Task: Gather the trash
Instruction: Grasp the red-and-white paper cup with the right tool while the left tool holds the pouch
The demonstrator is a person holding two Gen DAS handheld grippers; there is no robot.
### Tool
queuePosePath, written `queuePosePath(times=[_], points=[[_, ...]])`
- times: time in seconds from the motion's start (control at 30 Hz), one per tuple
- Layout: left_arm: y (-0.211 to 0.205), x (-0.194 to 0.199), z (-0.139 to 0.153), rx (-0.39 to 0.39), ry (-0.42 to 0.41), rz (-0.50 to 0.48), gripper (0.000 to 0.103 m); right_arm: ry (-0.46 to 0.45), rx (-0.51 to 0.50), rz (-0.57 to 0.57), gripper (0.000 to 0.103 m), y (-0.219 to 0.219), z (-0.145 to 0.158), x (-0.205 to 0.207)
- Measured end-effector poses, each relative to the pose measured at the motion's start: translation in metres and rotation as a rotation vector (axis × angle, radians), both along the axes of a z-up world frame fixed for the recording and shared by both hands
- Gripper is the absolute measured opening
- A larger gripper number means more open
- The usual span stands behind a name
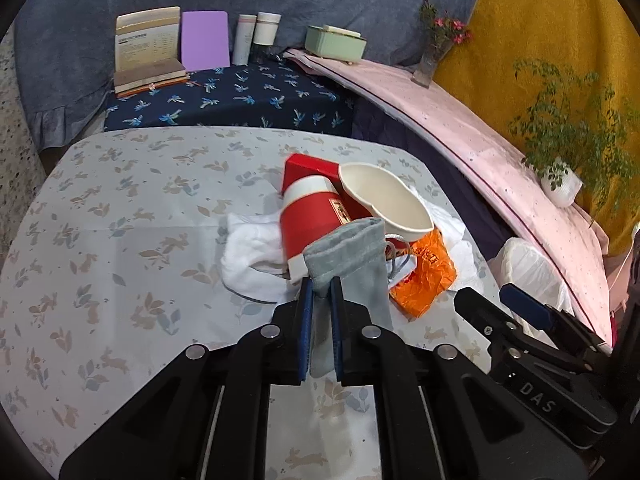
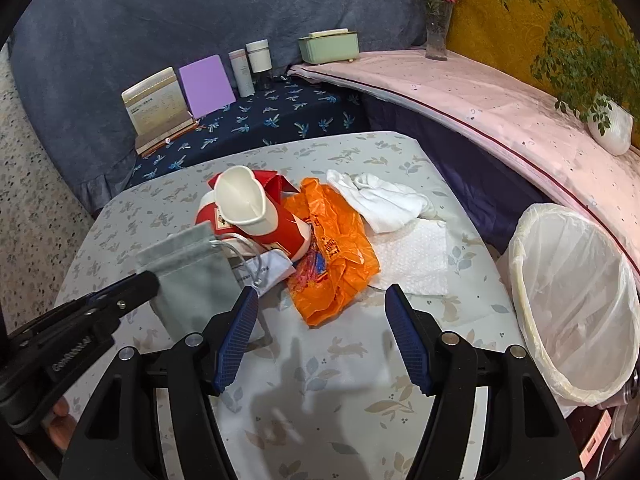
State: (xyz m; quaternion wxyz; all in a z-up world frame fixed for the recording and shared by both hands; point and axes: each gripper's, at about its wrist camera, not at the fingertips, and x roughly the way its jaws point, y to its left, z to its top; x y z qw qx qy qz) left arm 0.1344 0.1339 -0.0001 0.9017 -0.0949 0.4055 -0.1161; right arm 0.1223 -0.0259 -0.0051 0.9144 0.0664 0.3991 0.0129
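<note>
Left gripper is pinching the grey drawstring pouch by its near end, centre of the left view, the pouch leaning against the red paper cup. Right gripper is spread wide, nothing between its fingers, low centre above the orange plastic bag. Best play, I'd say: lift straight up so the cord clears the cup, then swing across to the lined trash bin at right.

1. The left wrist view looks forward and down from close above the rabbit-print tablecloth, just behind the trash pile.
2. The right wrist view sits further right and slightly back.
3. Both share the crumpled orange plastic bag.
</note>
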Motion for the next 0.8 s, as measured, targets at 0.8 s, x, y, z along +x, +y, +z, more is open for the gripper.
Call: queuePosePath(times=[0.8], points=[[0.046, 0.029, 0.019, 0.015, -0.022, 0.124, 0.008, 0.009, -0.024, 0.08, 0.06, 0.032, -0.013, 0.067]])
